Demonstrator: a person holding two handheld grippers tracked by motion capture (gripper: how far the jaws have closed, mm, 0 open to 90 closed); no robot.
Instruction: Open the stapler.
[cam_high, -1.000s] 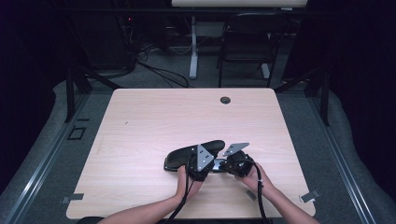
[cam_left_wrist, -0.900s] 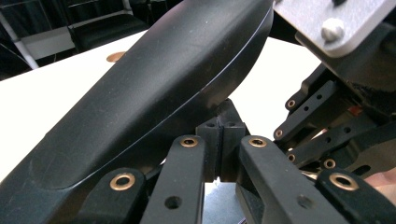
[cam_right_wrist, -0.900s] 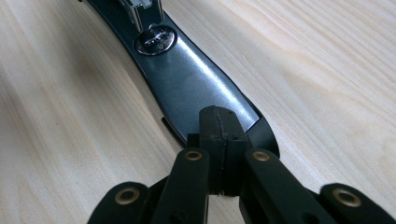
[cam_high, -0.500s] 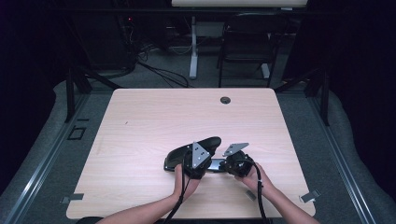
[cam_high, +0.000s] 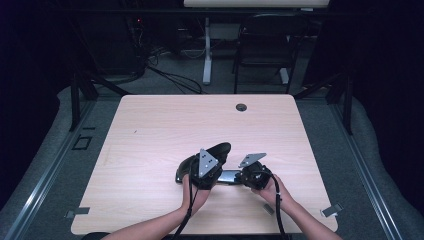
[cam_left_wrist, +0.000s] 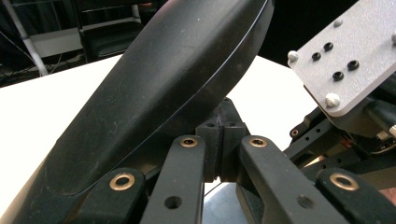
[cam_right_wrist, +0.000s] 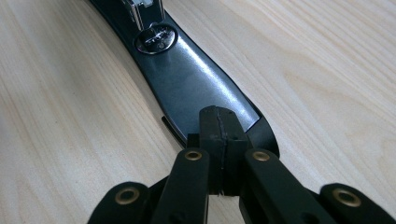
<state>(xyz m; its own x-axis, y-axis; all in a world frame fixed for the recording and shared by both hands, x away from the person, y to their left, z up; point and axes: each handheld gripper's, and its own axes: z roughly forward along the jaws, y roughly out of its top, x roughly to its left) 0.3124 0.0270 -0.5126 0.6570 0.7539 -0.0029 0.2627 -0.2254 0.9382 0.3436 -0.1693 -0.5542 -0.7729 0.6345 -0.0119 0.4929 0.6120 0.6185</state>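
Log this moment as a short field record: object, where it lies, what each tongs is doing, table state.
object: black stapler, its top arm raised off the base
base: shiny metal base plate flat on the wooden table
left tongs: jaws together, pushed in under the raised top arm
right tongs: jaws together, tips pressing down on the end of the base plate
other: round cable port near the table's far edge

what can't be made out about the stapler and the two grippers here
- Stapler middle, high view: covered by the left gripper and its grey plate.
- Stapler base, right gripper view: top edge cuts it off.
- Right gripper: jaws shut, tips on the base; any pinch is hidden.
- Left gripper view: stapler top blocks the table.
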